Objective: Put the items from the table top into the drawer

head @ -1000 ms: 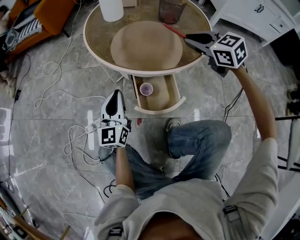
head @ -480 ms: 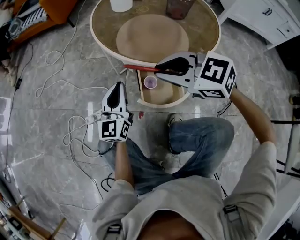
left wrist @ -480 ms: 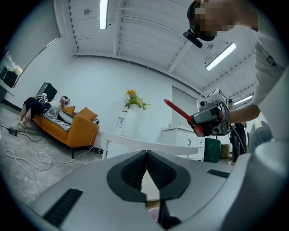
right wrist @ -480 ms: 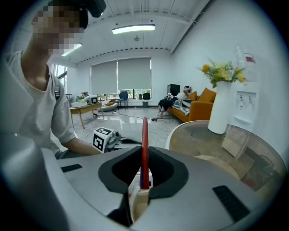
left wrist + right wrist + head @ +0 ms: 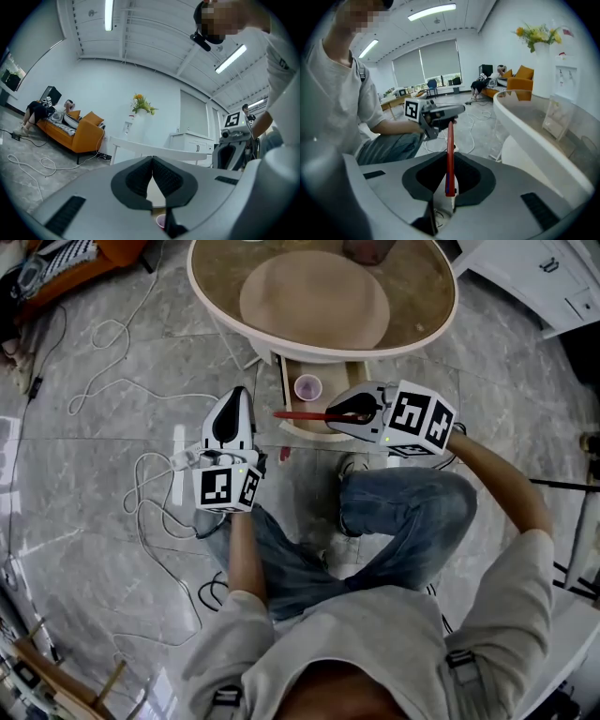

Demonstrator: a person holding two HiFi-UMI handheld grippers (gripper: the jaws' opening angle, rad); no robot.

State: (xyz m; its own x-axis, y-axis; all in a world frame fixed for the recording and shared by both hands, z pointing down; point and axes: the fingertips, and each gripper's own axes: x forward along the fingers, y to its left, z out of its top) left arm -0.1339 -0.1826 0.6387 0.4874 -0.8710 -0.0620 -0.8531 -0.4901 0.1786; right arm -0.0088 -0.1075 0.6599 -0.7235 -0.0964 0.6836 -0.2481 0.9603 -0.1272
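right hand-held gripper (image 5: 336,415) sits just over the front edge of the open wooden drawer (image 5: 285,395). its jaws are narrow, clamped on a thin red stick (image 5: 300,414), probably a pen or pencil. the right gripper view shows the pads pinching the stick (image 5: 450,154) close to its near end, so most of its length pokes out past the tips. from the head view the stick lies crosswise to the drawer, and its free end reaches about to the drawer's left wall.

left hand-held gripper (image 5: 234,404) hangs left of the drawer, over the floor. its jaws are together with nothing between them in the left gripper view (image 5: 152,171).

a small purple cup (image 5: 307,387) already stands in the drawer, near the back left. the round worktop (image 5: 412,296) above the drawer carries a round beige mat (image 5: 314,298); a dark container is cut off at the frame's top.

handling guess: the stick is light, stiff and smooth. gripped near one end it can swivel in the pads, so a hold nearer the middle would be steadier. the drawer is narrow, so the stick likely needs turning lengthwise before release. it is round, so it may roll and should be set low beside the cup.
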